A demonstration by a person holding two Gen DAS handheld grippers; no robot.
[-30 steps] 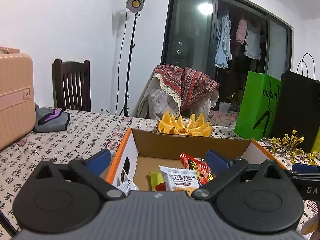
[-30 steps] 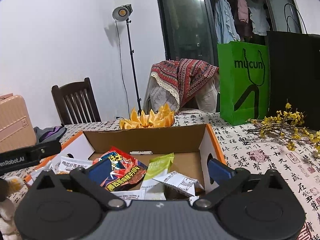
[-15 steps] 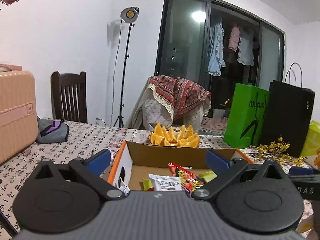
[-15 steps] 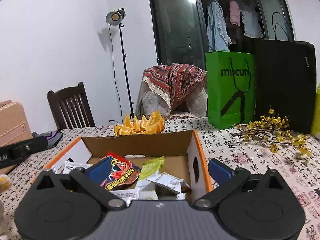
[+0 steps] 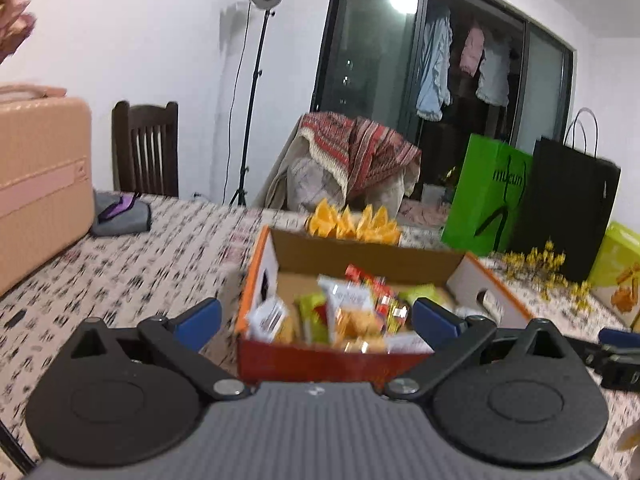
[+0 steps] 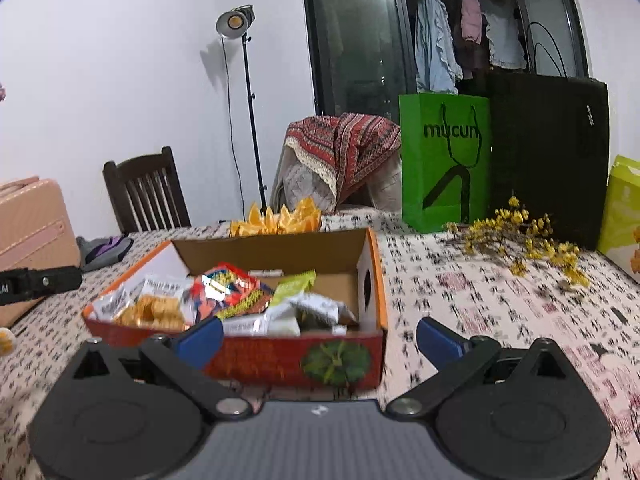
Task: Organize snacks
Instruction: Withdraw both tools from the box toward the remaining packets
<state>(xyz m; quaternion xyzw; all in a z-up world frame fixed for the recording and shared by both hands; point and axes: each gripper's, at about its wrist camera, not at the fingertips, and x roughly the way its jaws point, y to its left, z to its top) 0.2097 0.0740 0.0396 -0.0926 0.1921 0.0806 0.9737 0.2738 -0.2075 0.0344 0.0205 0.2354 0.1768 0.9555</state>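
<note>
Here, both tools stand spread wide with nothing between their blue pads: the left gripper [image 5: 316, 320] hangs just short of the near red wall of the cardboard box [image 5: 332, 364], its left finger to the outside of the box's left wall and its right finger in front of the packets, while the right gripper [image 6: 320, 340] sits at the same near wall, its left finger before the box's front and its right finger over the bare tablecloth [image 6: 500, 304] past the box's right corner. Directly ahead of both, the snack packets [image 5: 352, 312] lie heaped inside the box: a white packet showing golden biscuits [image 6: 156, 304], a red and blue packet [image 6: 228, 288] and a green one [image 6: 294, 284] among several white ones. From the right tool's view, part of the other tool pokes in at the far left. Just beyond the box's far wall lies a cluster of orange pieces [image 5: 352, 224]. Farther right of the tools, yellow flower sprigs [image 6: 528, 236] lie on the cloth, with a green paper bag [image 6: 444, 160] and a black bag [image 6: 548, 152] upright behind them. Far left stand a pink suitcase [image 5: 40, 176] and a dark wooden chair [image 5: 146, 148]; a lamp on a stand [image 6: 236, 24] rises by the white wall.
</note>
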